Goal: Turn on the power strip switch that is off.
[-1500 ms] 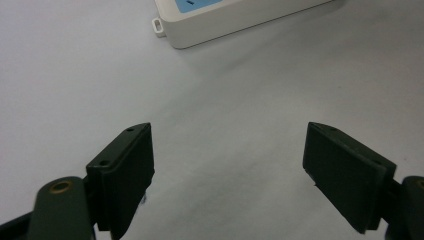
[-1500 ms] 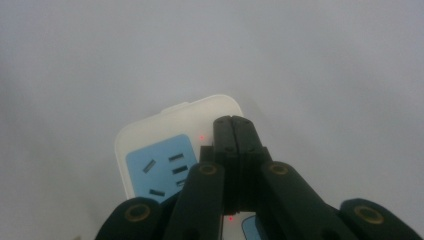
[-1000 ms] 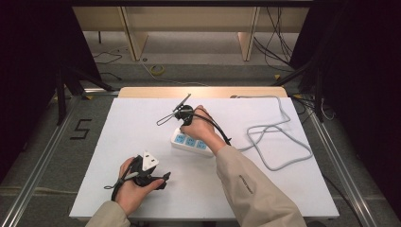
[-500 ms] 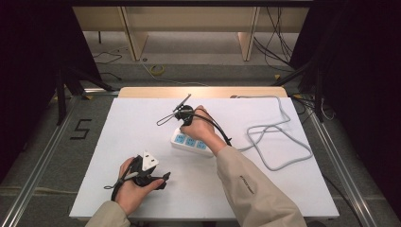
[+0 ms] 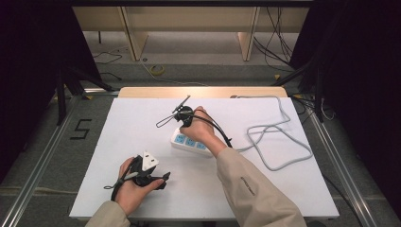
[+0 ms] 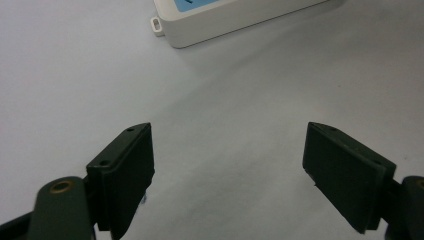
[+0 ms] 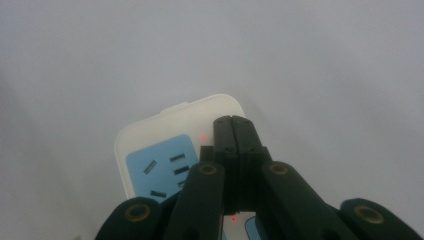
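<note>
A white power strip (image 5: 190, 142) with blue socket faces lies mid-table, and its grey-white cable (image 5: 279, 142) loops off to the right. My right gripper (image 5: 181, 126) points down over the strip's left end. In the right gripper view the jaws (image 7: 234, 124) are pressed together with nothing between them, above the white end of the strip (image 7: 165, 130) beside a blue socket face (image 7: 160, 172). I cannot tell whether the tips touch it. My left gripper (image 5: 163, 179) rests near the front left edge, and its jaws (image 6: 227, 150) stand wide apart and empty, facing the strip's corner (image 6: 220, 22).
The white tabletop (image 5: 142, 127) has bare room at its left and front right. The cable loops take up the right side. A wooden strip (image 5: 203, 92) runs along the far edge, and cables lie on the floor behind the table.
</note>
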Demonstrator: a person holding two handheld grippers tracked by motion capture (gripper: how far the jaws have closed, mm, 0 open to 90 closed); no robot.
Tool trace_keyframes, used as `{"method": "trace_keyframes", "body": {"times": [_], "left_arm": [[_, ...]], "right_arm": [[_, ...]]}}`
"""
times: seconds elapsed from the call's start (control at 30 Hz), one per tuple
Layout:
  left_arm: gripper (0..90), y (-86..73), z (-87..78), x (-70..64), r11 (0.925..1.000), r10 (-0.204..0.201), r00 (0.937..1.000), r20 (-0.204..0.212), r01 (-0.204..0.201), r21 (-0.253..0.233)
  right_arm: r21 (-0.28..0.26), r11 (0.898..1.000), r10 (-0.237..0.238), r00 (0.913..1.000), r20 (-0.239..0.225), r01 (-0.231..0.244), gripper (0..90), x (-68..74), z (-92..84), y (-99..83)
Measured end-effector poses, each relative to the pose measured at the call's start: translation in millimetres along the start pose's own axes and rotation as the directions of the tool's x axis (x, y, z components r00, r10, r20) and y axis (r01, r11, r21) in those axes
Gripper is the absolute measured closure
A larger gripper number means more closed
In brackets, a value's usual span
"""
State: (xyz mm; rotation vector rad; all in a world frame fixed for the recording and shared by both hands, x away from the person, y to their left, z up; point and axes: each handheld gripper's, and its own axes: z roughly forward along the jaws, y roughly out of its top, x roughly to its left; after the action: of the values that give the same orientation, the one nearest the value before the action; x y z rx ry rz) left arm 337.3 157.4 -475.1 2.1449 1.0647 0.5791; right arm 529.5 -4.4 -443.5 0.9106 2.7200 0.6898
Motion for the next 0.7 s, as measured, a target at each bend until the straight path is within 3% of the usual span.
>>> {"method": "trace_keyframes", "body": {"times": [0.7], "left_arm": [[20.4,-0.2,0.2,-0.2,0.9999,-0.007,1.0,-0.001,0.007,-0.008]], "right_arm": [[-0.014,1.0,0.017,0.9998,-0.011,-0.017,90.0,-3.1,-7.3,-3.3]]}}
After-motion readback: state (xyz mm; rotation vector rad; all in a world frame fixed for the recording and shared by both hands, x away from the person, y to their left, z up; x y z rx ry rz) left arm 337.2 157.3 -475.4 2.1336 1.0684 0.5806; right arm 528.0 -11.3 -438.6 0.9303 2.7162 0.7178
